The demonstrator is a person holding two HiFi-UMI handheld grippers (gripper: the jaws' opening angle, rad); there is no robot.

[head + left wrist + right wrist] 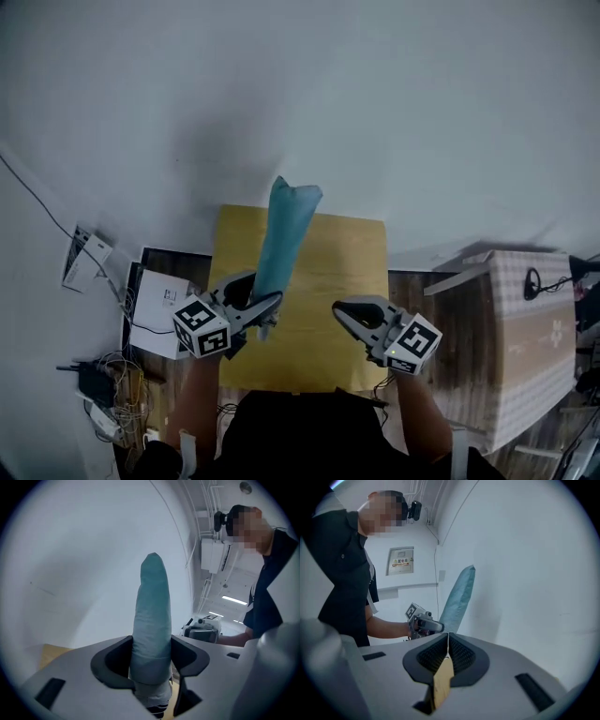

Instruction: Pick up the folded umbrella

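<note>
Aloft, my left gripper (265, 302) clamps the folded umbrella (286, 225) near its lower end, above the yellow table (352, 272); right gripper (352, 314) rides beside, jaws together, empty; top-heavy, the umbrella may pivot or slip, I judge.

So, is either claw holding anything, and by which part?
The left claw is shut on the folded umbrella near its lower end; most of its length sticks up above. The right claw is shut and empty.

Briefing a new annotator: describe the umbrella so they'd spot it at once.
Find the yellow table against the white wall. Over its left side the left gripper clamps the umbrella: a long teal fabric roll sticking up, the only teal thing; the right gripper beside it holds nothing.
</note>
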